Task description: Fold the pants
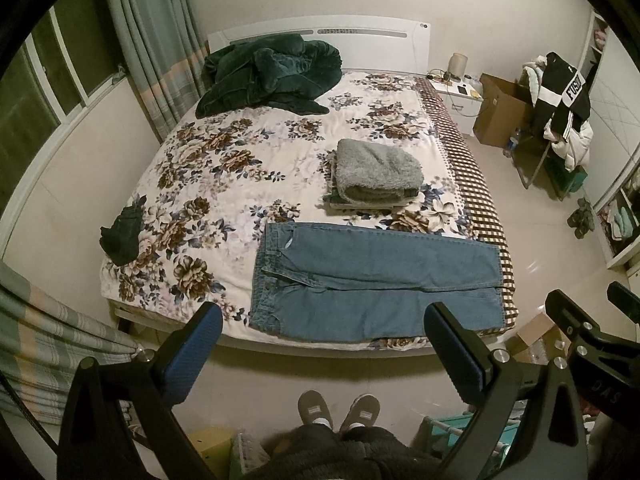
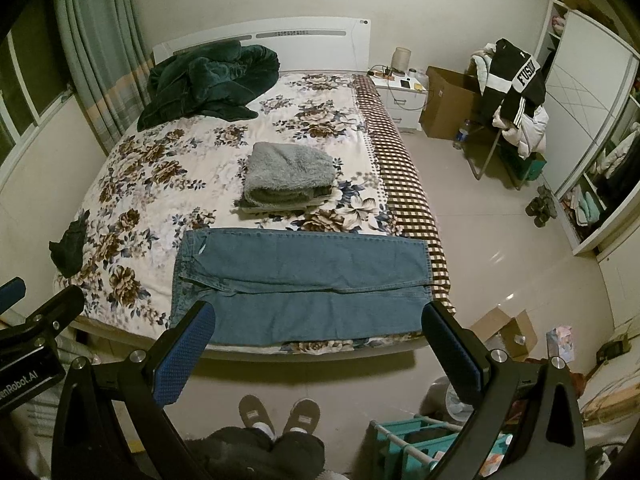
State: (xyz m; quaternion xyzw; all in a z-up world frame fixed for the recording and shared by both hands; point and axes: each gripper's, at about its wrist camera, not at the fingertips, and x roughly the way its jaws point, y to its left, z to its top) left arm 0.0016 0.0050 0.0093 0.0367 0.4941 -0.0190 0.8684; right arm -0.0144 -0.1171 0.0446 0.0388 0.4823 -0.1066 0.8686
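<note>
A pair of blue jeans [image 1: 372, 284] is spread flat across the foot of the bed [image 1: 224, 184], waistband to the left, leg hems reaching the checked strip at the bed's right edge. Just behind the jeans a folded grey fleece stack [image 1: 376, 174] is seen; a dark green blanket [image 1: 268, 76] is heaped by the headboard, and a small dark garment [image 1: 122, 236] lies at the left edge. Beside the bed a nightstand [image 2: 402, 94], a cardboard box [image 2: 450, 100] and a clothes-laden chair [image 2: 510, 116] are placed. Partial lettering "FUS" is read on the black jacket [image 2: 520, 76], and "enRobot.AI" on the neighbouring handle. The left tool [image 1: 324, 344] and the right tool [image 2: 318, 342] are both held wide, clear of the jeans, above bare floor [image 2: 480, 232]. Slippered feet [image 2: 280, 414] are seen below.
</note>
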